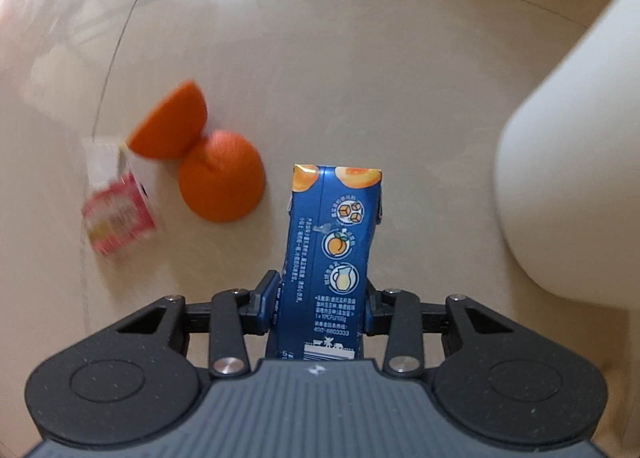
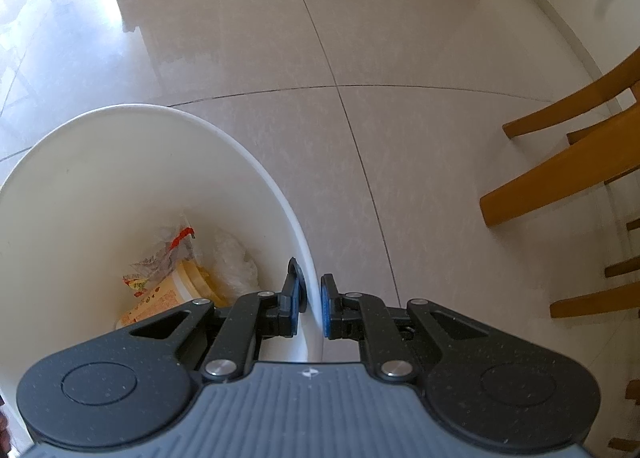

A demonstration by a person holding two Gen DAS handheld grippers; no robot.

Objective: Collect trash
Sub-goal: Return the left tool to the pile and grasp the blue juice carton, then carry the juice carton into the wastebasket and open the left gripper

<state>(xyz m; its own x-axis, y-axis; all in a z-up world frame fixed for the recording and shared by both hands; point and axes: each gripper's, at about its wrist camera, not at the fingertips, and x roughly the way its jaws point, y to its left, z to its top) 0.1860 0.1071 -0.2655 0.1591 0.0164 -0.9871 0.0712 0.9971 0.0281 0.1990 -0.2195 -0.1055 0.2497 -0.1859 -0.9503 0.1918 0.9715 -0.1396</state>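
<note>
Currently my left claw [image 1: 322, 300] points down at the glossy beige tiled floor [image 1: 360, 78], and its pads pinch the lower end of a tall blue peach-drink carton [image 1: 332, 242], which stands out forward between the fingers and appears clear of the floor. Beyond the claw on its left side lie two orange peel halves [image 1: 200, 154], touching each other, and farther left a blurred pink-and-white small box [image 1: 120, 206]. To the claw's right stands the white plastic waste bin [image 1: 568, 162].

My right claw [image 2: 311, 304] is pressed together on the bin's thin rim [image 2: 280, 194], one pad inside the wall, one outside. Inside, ahead-left of that claw, rest a yellow cup and crumpled wrappers [image 2: 176, 282].

Procedure, as I judge it: keep the right claw clamped so the bin cannot slide or tip. Carry the carton across, well above the rim, before lowering. Release only once the carton sits over the opening. The grip is near one end, so the carton may pivot; avoid abrupt swings. Peel halves and the box remain to be gathered.
</note>
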